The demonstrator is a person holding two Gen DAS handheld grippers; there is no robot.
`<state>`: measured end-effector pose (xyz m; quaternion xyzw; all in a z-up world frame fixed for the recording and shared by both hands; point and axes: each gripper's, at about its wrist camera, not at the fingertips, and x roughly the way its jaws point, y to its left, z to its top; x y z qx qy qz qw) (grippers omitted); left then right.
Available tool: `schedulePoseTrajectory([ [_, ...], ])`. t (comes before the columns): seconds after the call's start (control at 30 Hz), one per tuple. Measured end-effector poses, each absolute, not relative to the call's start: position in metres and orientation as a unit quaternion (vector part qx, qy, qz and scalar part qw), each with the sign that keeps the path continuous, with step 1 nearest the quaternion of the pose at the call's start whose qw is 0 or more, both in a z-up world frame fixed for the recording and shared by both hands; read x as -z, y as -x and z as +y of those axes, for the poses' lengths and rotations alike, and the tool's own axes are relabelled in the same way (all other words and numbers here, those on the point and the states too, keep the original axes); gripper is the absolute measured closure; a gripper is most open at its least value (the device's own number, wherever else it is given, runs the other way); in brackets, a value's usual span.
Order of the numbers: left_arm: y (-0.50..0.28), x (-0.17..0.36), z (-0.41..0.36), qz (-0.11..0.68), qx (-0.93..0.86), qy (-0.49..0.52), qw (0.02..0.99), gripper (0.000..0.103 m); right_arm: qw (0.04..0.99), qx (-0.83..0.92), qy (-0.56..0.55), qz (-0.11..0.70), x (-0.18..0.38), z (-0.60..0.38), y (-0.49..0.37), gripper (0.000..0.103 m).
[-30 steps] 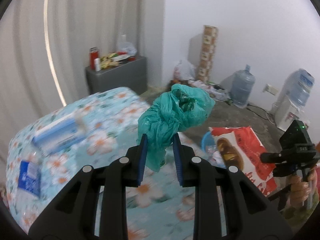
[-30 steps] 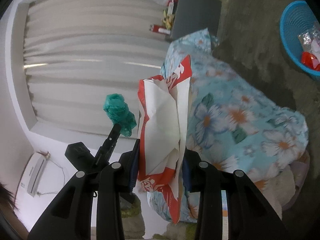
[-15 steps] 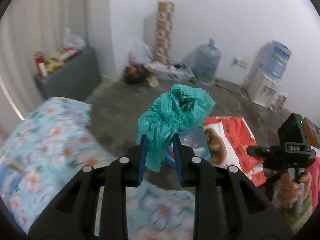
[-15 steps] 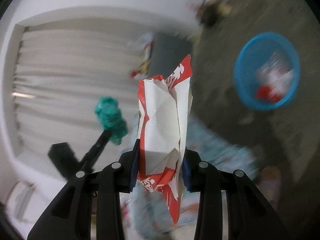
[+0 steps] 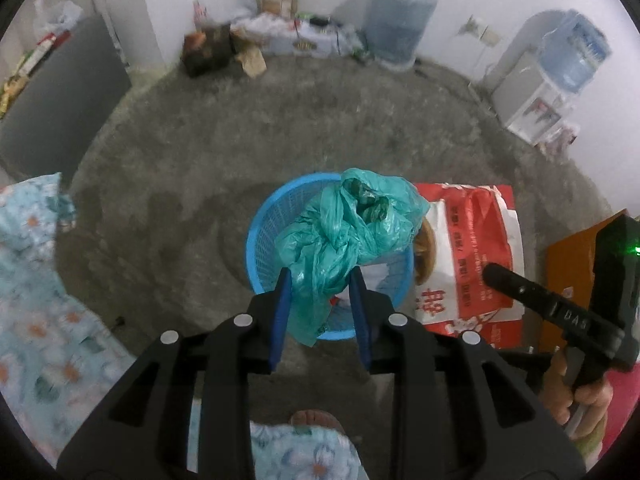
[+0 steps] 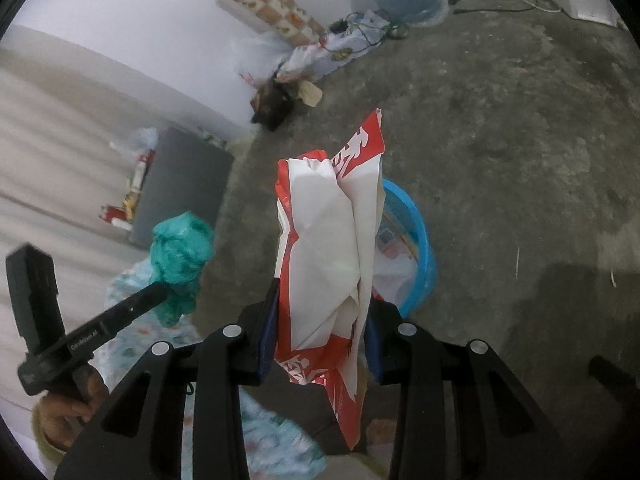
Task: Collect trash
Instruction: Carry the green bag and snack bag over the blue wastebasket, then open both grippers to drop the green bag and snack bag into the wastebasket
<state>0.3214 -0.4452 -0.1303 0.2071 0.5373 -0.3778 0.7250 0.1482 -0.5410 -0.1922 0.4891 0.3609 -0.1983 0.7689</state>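
The left gripper (image 5: 320, 304) is clamped on a crumpled green plastic bag (image 5: 348, 236), holding it in the air over a blue basket (image 5: 264, 236) that stands on the concrete floor (image 5: 280, 128). The right gripper (image 6: 320, 336) is closed on a crushed red and white paper bag (image 6: 328, 252), held just beside the green bag, over the basket's edge. Beyond, against the far wall, stand a water jug (image 5: 396, 12), a water dispenser (image 5: 552, 76) and a grey cabinet (image 5: 52, 100).
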Motion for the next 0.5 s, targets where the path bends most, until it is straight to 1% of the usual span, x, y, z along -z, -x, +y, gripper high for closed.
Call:
schedulePoseTrajectory([
  [0.03, -0.327, 0.140, -0.451, 0.542, 0.374, -0.212, 0.722, 0.075, 0.767, 0.196, -0.490, 0.366, 0.199, -0.544, -0.155, 0.065],
  [0.07, -0.330, 0.149, -0.458, 0.547, 0.370, -0.216, 0.720, 0.070, 0.765, 0.192, -0.490, 0.371, 0.208, -0.549, -0.163, 0.065],
  [0.1, -0.335, 0.159, -0.465, 0.553, 0.368, -0.218, 0.715, 0.070, 0.760, 0.191, -0.493, 0.377, 0.223, -0.554, -0.172, 0.056],
  [0.13, -0.338, 0.174, -0.473, 0.564, 0.370, -0.223, 0.704, 0.061, 0.754, 0.192, -0.497, 0.385, 0.239, -0.557, -0.181, 0.042],
  [0.17, -0.342, 0.189, -0.479, 0.574, 0.372, -0.226, 0.693, 0.052, 0.746, 0.193, -0.501, 0.394, 0.256, -0.560, -0.189, 0.038],
  [0.2, -0.343, 0.198, -0.481, 0.580, 0.372, -0.227, 0.689, 0.048, 0.738, 0.198, -0.504, 0.402, 0.270, -0.564, -0.193, 0.037],
  [0.27, -0.346, 0.221, -0.487, 0.597, 0.362, -0.238, 0.675, 0.047, 0.708, 0.218, -0.522, 0.424, 0.298, -0.568, -0.195, 0.037],
  [0.33, -0.347, 0.227, -0.487, 0.608, 0.358, -0.225, 0.672, 0.047, 0.700, 0.221, -0.546, 0.404, 0.303, -0.567, -0.185, 0.037],
  [0.4, -0.348, 0.222, -0.484, 0.611, 0.367, -0.195, 0.674, 0.046, 0.707, 0.207, -0.565, 0.372, 0.302, -0.567, -0.177, 0.037],
  [0.5, -0.347, 0.203, -0.483, 0.595, 0.377, -0.182, 0.687, 0.043, 0.710, 0.206, -0.562, 0.371, 0.300, -0.567, -0.176, 0.036],
])
